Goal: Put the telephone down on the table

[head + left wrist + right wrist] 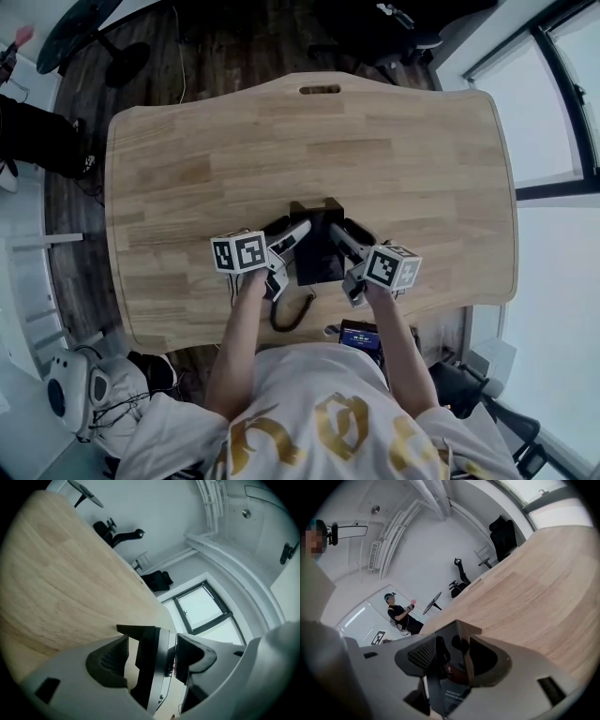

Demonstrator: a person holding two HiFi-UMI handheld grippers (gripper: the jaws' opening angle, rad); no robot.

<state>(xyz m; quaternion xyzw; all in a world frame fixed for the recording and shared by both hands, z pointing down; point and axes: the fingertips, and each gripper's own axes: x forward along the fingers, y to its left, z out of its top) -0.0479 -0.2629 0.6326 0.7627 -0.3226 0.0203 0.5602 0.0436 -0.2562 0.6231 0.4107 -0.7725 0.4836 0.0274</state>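
The black telephone (317, 248) stands near the front edge of the wooden table (281, 150), and its coiled cord (291, 314) hangs over that edge. My left gripper (289, 255) straddles its left side. In the left gripper view the telephone's edge (152, 663) lies between the jaws of my left gripper (152, 656), with a strip of table showing between the left pad (110, 656) and the phone, so the gripper is open. My right gripper (349, 262) is at the right side. In the right gripper view the right gripper (452, 658) is shut on the telephone (450, 681).
The table stretches bare beyond the phone to its far edge with a handle slot (320, 90). Windows (562, 112) line the right. Office chairs (403, 28) stand behind the table. Another person (401, 613) stands far off by a round stand (431, 603).
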